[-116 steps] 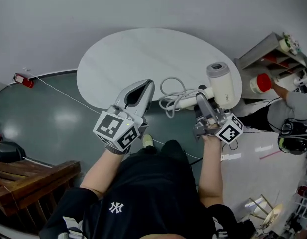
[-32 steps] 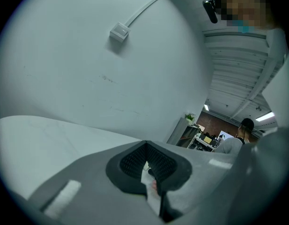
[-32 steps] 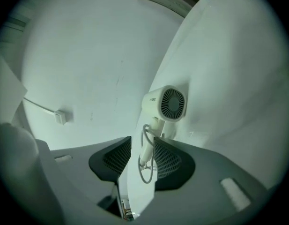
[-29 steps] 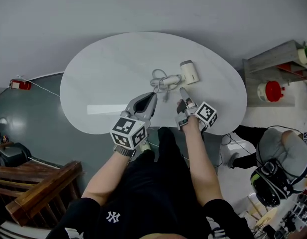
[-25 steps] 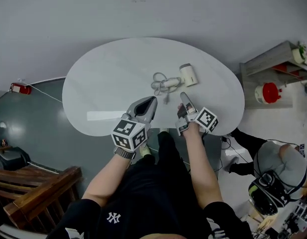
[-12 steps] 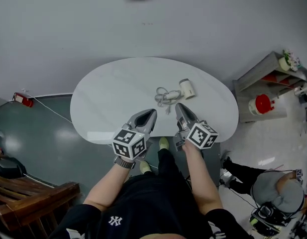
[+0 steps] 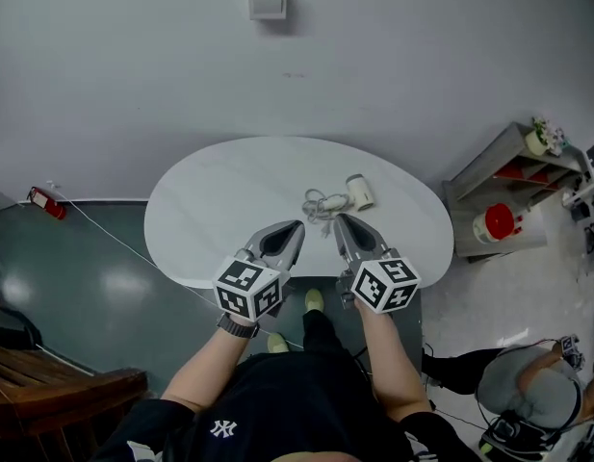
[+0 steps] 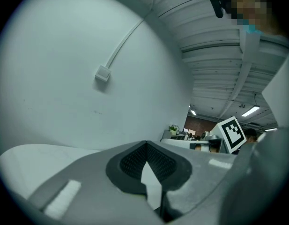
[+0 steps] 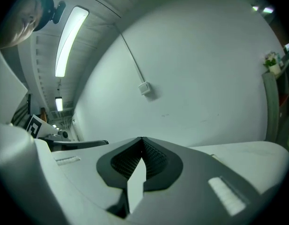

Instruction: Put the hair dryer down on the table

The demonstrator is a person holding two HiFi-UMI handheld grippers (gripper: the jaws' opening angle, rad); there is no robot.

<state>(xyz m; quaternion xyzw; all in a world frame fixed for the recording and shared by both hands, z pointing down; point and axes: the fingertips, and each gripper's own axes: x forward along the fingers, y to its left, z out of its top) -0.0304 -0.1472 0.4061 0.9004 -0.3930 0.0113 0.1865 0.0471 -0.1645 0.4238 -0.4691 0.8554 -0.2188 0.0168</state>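
I am holding both claws pressed shut and empty. The left gripper [image 7: 293, 229] and right gripper [image 7: 343, 221] are pointing side by side above the near edge of the table [image 7: 219, 210], apart from the load. The hair dryer [image 7: 359, 192] is lying on the tabletop just beyond them, with its cord [image 7: 321, 203] bunched beside it. Judgement: the placement is looking complete, so nothing is needing a grip.

Lighting is even and soft, sourced from ceiling tubes [image 9: 69, 39]; the floor [image 7: 126, 283] carries a faint glare patch. Both gripper views show strong fisheye bending with dark vignetted corners.
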